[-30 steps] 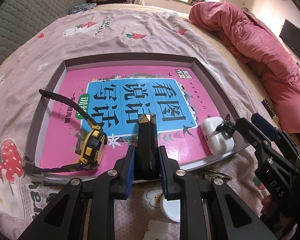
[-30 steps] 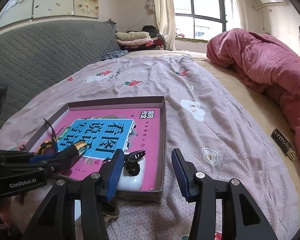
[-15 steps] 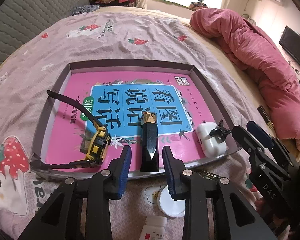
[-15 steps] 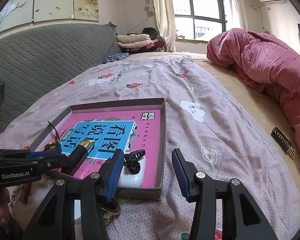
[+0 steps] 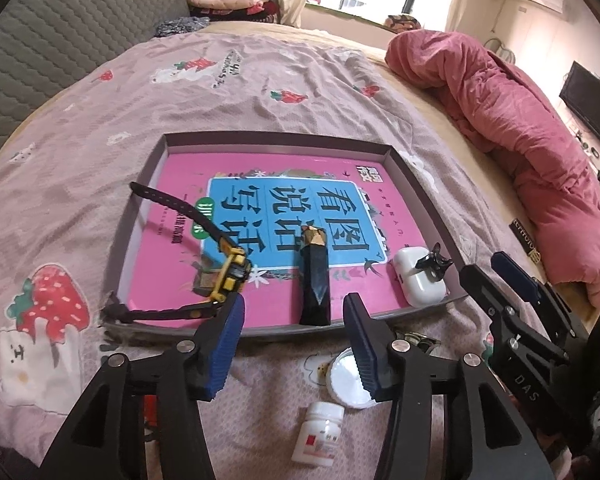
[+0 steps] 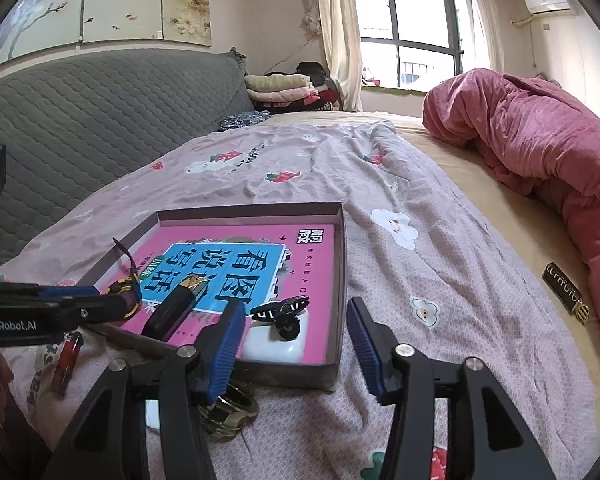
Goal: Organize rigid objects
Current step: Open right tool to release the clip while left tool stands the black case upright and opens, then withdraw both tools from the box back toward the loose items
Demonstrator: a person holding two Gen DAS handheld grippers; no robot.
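Black lipstick (image 5: 315,280), one watch (image 5: 228,276), one tray (image 5: 276,138)

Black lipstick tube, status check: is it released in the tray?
Left gripper just opened, clear of black lipstick tube, now lying in tray. Right gripper open, empty. White pill bottle outside tray, nothing blocking.

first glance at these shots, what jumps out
The bright pink book with its blue title panel, lying inside a shallow grey tray on the strawberry-print bedsheet. On it lie a black lipstick tube, a yellow-and-black watch and a white earbud case. A rumpled pink duvet fills the right.
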